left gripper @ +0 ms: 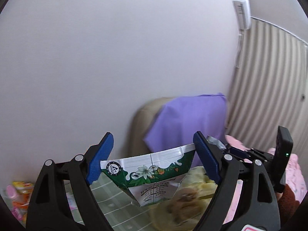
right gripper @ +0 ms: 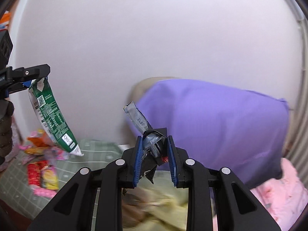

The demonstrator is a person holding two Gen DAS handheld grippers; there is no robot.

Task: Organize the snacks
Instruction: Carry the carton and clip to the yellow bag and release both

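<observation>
Above the green checked bedcover (right gripper: 92,150), both pickups look done: my left gripper (left gripper: 152,157) has its pads wide apart, pinching the top edge of the green-and-white pouch (left gripper: 152,175) so it hangs clear, while my right gripper (right gripper: 155,157) is narrow, clamped on a black-and-silver packet (right gripper: 148,142). Remaining snack packets (right gripper: 42,175) sit at the cover's left edge near the wall. Next I judge both need carrying to 1 sorting spot, which I can't see; grip on the pouch looks thin.
</observation>
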